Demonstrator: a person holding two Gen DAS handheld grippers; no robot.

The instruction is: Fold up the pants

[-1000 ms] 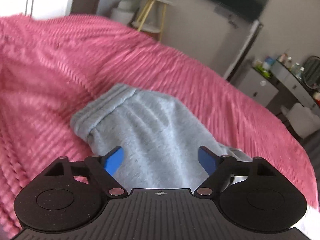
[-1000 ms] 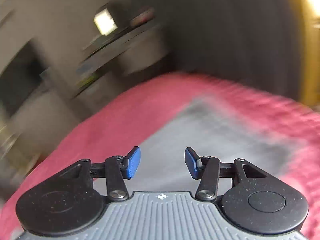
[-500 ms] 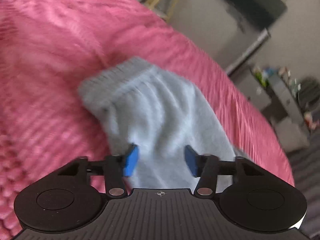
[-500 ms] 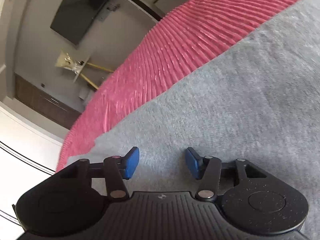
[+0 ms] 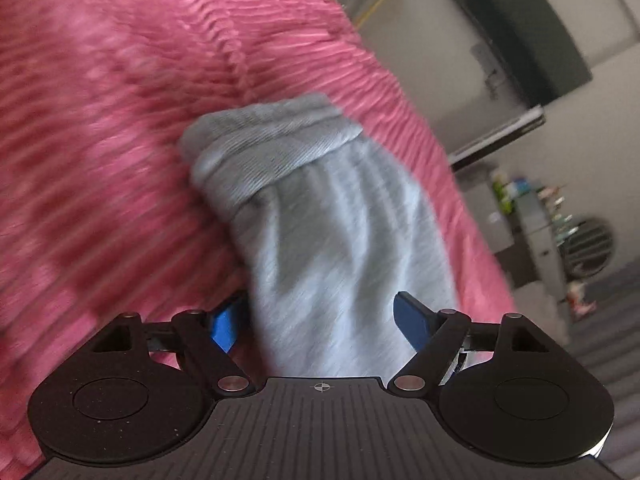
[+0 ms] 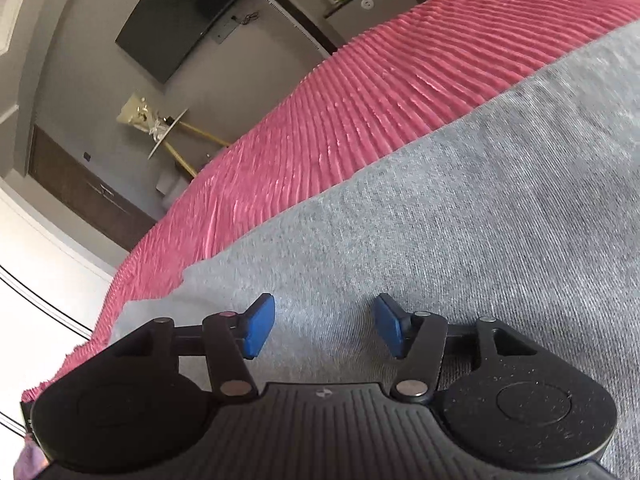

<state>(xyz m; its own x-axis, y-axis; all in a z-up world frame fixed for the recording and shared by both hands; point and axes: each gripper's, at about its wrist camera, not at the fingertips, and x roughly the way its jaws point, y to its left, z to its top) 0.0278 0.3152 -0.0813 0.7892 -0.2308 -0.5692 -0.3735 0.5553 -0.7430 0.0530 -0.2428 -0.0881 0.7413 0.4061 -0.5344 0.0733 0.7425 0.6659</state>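
Grey sweatpants lie on a pink ribbed bedspread [image 5: 100,120]. In the left wrist view one pant leg [image 5: 340,232] runs away from me to its ribbed cuff [image 5: 272,140]. My left gripper [image 5: 320,326] sits low over this leg with its jaws opening. The leg lies between the blue pads, which stand apart from it. In the right wrist view a broad flat part of the pants [image 6: 480,200] fills the right side, with its edge against the bedspread [image 6: 380,92]. My right gripper [image 6: 324,328] hovers just above that cloth, its jaws opening and gripping nothing.
A dark wall screen [image 6: 180,20] hangs beyond the bed, and a small round side table on gold legs [image 6: 172,136] stands by the wall. A dresser with bottles and a round mirror [image 5: 560,232] stands to the right of the bed.
The left gripper dropped closer to the pant leg and rolled; its jaws narrowed, then widened again. The right gripper swung from a blurred room view to low over the grey cloth, jaws slightly wider.
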